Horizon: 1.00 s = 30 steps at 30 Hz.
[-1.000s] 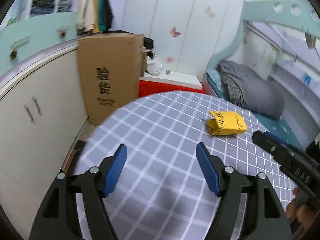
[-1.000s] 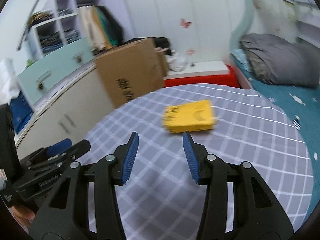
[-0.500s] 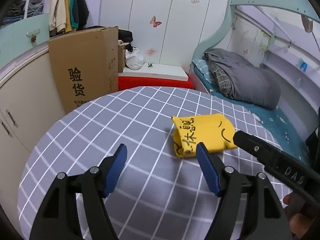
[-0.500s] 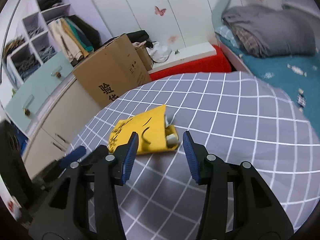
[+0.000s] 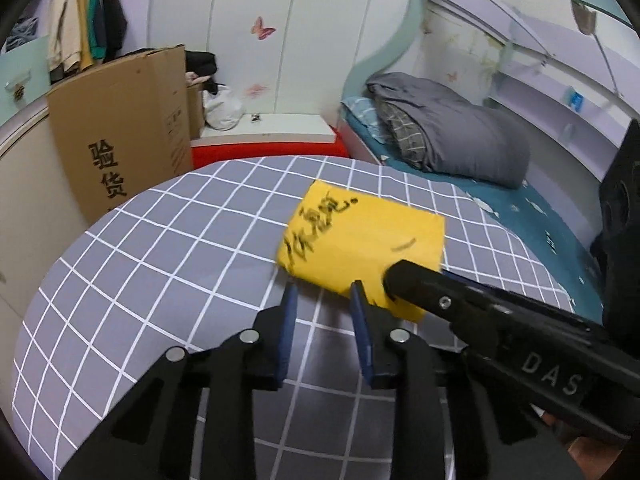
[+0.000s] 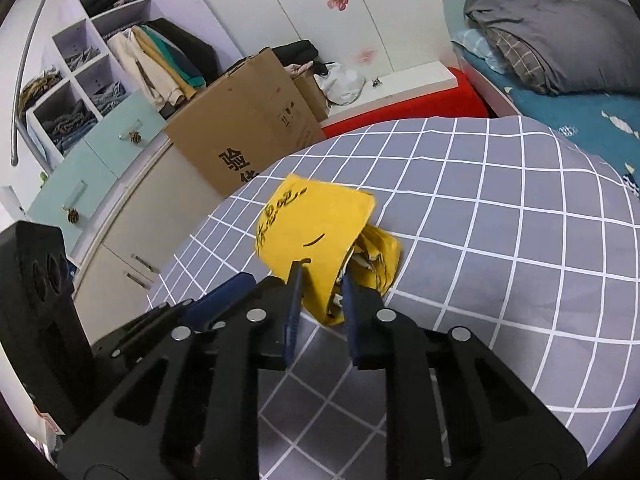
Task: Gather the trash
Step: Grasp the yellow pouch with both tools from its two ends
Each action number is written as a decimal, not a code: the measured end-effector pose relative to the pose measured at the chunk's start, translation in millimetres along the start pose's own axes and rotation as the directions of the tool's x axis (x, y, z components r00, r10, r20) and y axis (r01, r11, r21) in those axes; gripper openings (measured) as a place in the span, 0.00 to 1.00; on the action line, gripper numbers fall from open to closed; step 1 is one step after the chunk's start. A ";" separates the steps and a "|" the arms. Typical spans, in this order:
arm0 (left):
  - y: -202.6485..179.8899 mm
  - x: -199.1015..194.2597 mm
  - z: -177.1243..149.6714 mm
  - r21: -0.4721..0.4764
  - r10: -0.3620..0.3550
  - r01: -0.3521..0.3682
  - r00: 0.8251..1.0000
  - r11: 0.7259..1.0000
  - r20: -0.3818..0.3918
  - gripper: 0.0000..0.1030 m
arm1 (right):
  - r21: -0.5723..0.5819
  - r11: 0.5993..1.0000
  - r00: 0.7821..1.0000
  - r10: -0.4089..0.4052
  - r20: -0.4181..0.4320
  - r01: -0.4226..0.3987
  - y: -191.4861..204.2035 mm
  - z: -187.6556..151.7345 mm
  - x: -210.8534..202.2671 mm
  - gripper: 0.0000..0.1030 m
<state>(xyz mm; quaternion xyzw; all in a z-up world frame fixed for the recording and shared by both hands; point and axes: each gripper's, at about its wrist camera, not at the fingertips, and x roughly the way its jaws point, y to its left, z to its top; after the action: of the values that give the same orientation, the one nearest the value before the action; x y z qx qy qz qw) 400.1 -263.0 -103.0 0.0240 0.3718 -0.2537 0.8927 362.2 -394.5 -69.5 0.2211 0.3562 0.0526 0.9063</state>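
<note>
Grey checked cloth covers the round worktop (image 5: 168, 264) in a small bedroom, with a bed (image 5: 516, 204) and rolled grey quilt (image 5: 452, 140) on one side and a tall carton (image 5: 120, 140) leaning against white cupboards on the other. White wardrobe doors with butterfly stickers close off the back wall, and clothes hang beside open shelves (image 6: 76, 80).

On the cloth lies the yellow bag (image 5: 360, 236), a folded paper pouch with black handwriting on its upper face. Seen from the right wrist, the bag (image 6: 316, 232) gapes at its near end, with crumpled paper showing inside.

Both tongs meet at the bag's near edge. The right tongs (image 6: 320, 292) stand narrow, their blue pads on either side of the bag's upper flap; whether they actually pinch it cannot be told. In the left wrist view these tongs (image 5: 412, 276) reach in from the right and lie over the bag's corner.

The left tongs (image 5: 322, 300) are also narrow, tips just at the bag's near edge, with checked cloth visible in the gap between them and nothing gripped.
</note>
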 end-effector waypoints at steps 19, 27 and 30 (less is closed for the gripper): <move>21.3 23.0 26.3 -0.070 -0.105 0.105 0.994 0.992 0.015 0.64 | 0.084 0.996 1.000 -0.023 0.000 0.023 -24.4 2.4 -3.8 0.19; 12.7 26.1 23.4 -0.031 -0.165 0.165 0.986 0.986 -0.012 0.33 | 0.053 0.997 0.999 -0.052 0.001 0.052 -19.3 3.2 -3.4 0.18; 14.3 15.1 19.8 -0.031 -0.156 0.156 0.988 0.987 0.007 0.28 | 0.036 0.998 0.999 -0.051 0.009 0.050 -10.4 1.2 -5.8 0.18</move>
<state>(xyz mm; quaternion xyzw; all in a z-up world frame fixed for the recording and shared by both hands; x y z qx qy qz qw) 428.7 -261.7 -101.0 -0.0196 0.3743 -0.3168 0.8713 358.0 -405.7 -69.8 0.2286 0.3581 0.0222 0.9050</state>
